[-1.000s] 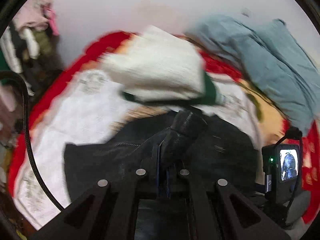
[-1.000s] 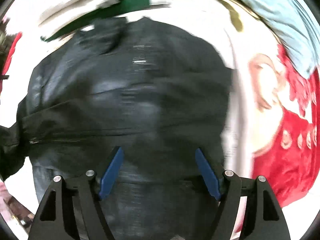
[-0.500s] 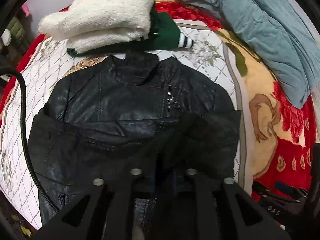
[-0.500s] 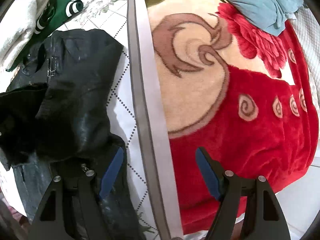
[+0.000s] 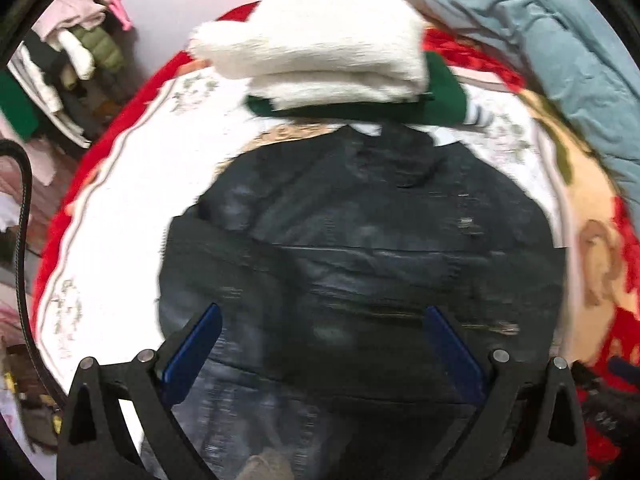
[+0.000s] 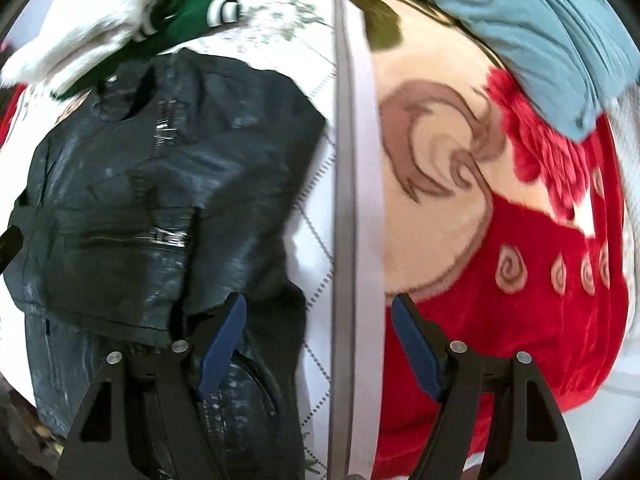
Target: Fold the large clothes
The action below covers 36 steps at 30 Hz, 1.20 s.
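Lying: a black jacket (image 5: 360, 248) is spread flat on a white quilted sheet (image 5: 120, 220), collar toward the far side, a sleeve folded across its front with the zip (image 6: 168, 236) showing.
Left gripper (image 5: 322, 320): jaws opening, now spread wide above the jacket's lower part; the blue pads (image 5: 200, 336) touch nothing and nothing is pinched between them.
Right gripper (image 6: 318, 320): jaws spread, pointing down over the jacket's right edge; the left pad sits over the dark fabric, the right pad over the sheet's grey border (image 6: 344, 200). No pinch is visible.
Beyond the collar: a folded white fleece (image 5: 320, 44) stacked on a green garment (image 5: 440, 92) with striped cuff, touching or just beside the jacket's collar.
Bed cover: a red blanket (image 6: 520, 300) with cream swirls lies under the sheet and shows to the right.
Far right: a blue-grey quilt (image 5: 560, 60) bunched along the bed's edge.
Left background: clothes (image 5: 76, 44) hanging or piled by the wall, blurred.
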Motion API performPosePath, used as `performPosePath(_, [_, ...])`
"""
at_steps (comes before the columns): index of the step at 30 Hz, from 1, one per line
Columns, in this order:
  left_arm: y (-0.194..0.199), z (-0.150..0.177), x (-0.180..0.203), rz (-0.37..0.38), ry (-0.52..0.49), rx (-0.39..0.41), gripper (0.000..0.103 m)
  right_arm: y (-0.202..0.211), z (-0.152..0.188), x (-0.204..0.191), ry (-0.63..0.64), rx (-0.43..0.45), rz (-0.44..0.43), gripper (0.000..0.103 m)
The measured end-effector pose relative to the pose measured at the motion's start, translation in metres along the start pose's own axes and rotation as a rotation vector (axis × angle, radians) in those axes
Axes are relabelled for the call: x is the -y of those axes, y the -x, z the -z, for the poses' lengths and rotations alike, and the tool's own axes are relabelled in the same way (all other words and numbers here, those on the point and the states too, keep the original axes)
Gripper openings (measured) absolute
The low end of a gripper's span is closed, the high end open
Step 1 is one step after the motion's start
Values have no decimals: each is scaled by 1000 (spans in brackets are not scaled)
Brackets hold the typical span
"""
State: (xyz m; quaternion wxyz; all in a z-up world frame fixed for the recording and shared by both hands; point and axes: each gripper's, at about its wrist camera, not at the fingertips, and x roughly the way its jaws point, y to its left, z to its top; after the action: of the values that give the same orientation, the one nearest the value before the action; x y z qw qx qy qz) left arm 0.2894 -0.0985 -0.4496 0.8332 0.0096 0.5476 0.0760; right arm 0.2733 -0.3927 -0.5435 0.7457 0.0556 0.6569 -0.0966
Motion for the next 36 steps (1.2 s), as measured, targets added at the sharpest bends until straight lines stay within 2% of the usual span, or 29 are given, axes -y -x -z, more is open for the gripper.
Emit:
performPosePath(5, [-24, 3, -24, -82, -8, -40, 103, -6, -12, -30, 57, -1, -48, 77])
performPosePath(10, [-49, 4, -27, -119, -31, -75, 103, -21, -21, -59, 92, -16, -103, 77])
performPosePath(13, [-62, 7, -26, -130, -44, -98, 103, -40, -26, -73, 101, -57, -140, 76])
performPosePath(23, [-84, 15, -22, -147, -71, -147, 103, -62, -34, -98, 138, -69, -87, 74])
performPosePath(26, [-87, 15, -20, -147, -79, -152, 103, -63, -33, -104, 147, -67, -100, 61])
performPosePath(27, [-87, 15, -19, -145, -82, -153, 103, -63, -32, -107, 151, -69, -126, 43])
performPosePath(28, [-88, 15, -19, -143, -83, -155, 103, -64, -31, -111, 147, -79, -151, 31])
performPosePath(31, [-90, 13, -19, -143, -90, -155, 103, -60, -28, -119, 155, -36, -108, 29])
performPosePath(33, [-89, 11, -20, -141, -89, -155, 103, -56, -28, -118, 129, -21, -119, 27])
performPosePath(34, [-90, 9, -20, -139, -87, -155, 103, -53, -28, -114, 109, -8, -125, 15])
performPosePath(35, [-89, 8, -21, -134, -84, -157, 103, -49, -29, -110, 92, 12, -110, 10])
performPosePath(36, [-87, 6, -22, -128, -80, -157, 103, -45, -30, -105, 77, 24, -119, 0])
